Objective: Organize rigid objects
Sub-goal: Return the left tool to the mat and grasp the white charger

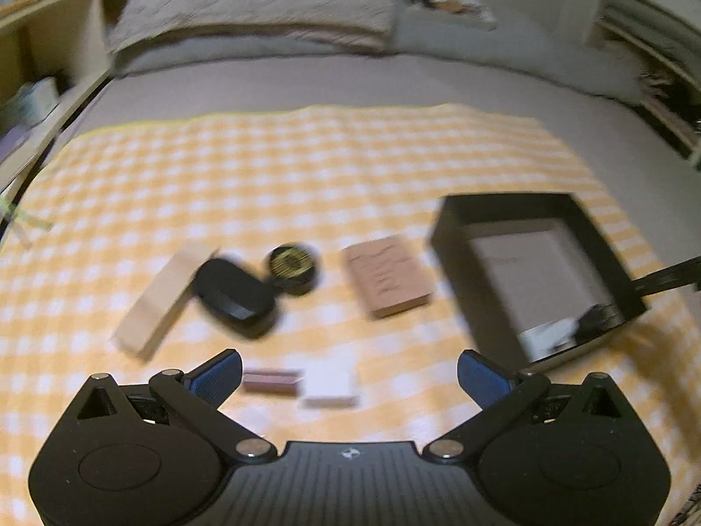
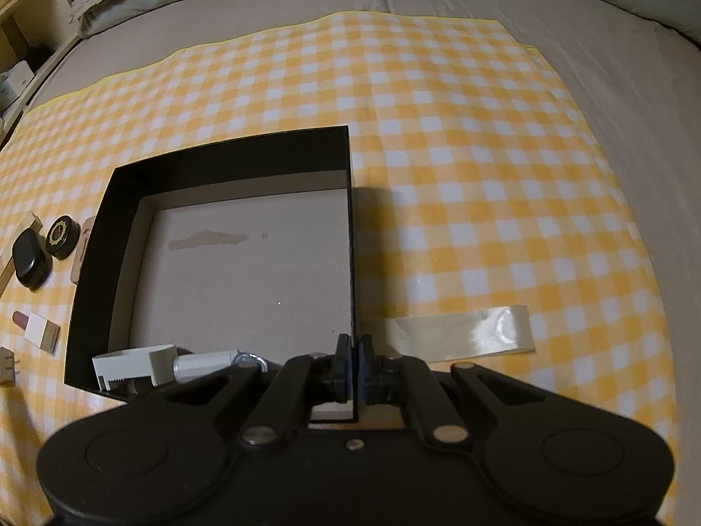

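While right hand-held gripper (image 2: 353, 361) clamps black box (image 2: 228, 153) wall | left hand-held gripper (image 1: 349, 377) spread wide, empty, above lipstick (image 1: 271, 382).

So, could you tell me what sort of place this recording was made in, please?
Most likely a bedroom. The work surface is a bed with a grey sheet, pillows lie at its far end, and a wooden shelf unit stands beside it. A yellow checked cloth is spread over the bed as a work mat.
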Demonstrator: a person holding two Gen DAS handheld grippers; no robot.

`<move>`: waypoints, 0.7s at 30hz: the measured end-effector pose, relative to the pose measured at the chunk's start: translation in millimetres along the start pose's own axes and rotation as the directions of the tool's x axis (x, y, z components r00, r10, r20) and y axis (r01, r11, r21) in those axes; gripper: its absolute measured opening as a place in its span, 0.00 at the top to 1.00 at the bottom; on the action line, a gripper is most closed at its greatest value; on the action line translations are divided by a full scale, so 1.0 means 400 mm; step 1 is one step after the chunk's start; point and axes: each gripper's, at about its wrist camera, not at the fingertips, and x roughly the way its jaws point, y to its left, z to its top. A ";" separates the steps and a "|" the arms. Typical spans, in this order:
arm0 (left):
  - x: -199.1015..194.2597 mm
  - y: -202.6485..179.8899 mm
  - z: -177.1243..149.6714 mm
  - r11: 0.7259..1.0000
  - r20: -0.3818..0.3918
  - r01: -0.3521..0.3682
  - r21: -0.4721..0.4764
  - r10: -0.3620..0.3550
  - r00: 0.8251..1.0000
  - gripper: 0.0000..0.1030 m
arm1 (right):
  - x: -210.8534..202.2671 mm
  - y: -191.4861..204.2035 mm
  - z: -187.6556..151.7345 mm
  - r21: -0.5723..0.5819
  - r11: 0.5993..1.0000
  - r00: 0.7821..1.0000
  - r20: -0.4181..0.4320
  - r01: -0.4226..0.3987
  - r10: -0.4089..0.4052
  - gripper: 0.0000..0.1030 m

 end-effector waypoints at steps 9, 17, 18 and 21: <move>0.024 0.140 -0.053 0.986 -0.093 -0.101 -0.134 0.089 0.992 0.03 | 0.001 0.008 0.007 -0.002 1.000 1.000 0.001 0.021 -0.021 0.97; 0.040 0.185 -0.084 0.973 -0.165 -0.119 -0.200 0.086 0.983 0.31 | 0.001 0.008 0.007 -0.008 1.000 1.000 -0.001 0.027 -0.027 0.96; 0.043 0.186 -0.087 0.970 -0.177 -0.118 -0.214 0.080 0.981 0.33 | 0.001 0.008 0.006 -0.008 1.000 1.000 -0.002 0.028 -0.028 0.96; 0.053 0.189 -0.091 0.964 -0.193 -0.123 -0.235 0.078 0.978 0.36 | 0.002 0.006 0.006 -0.009 1.000 1.000 -0.002 0.027 -0.027 0.96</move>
